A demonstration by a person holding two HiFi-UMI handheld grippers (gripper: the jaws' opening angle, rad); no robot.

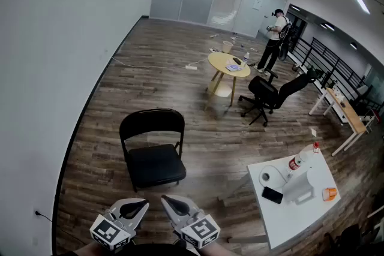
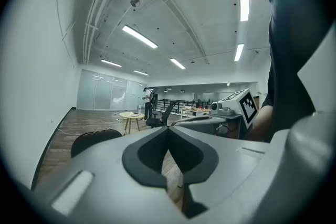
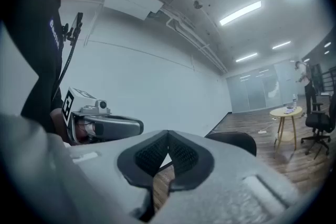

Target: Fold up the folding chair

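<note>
Closest to us, at bottom centre, we are holding the left gripper (image 1: pixel 139 207) and right gripper (image 1: pixel 168 202) with jaws pressed together on nothing. One black folding chair (image 1: pixel 153 150) is standing open just above them, untouched. We are judging it best to open both jaws, steady the backrest and lift the seat's front edge. We are counting two grippers, one folding chair, one office chair (image 1: pixel 270 96), one round table (image 1: pixel 228 64).

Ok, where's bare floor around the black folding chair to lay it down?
Bare wood floor lies between the black metal folding chair and the white wall, and beyond it toward the round yellow table. Crowded at right: the cluttered white table and black office chair.
</note>
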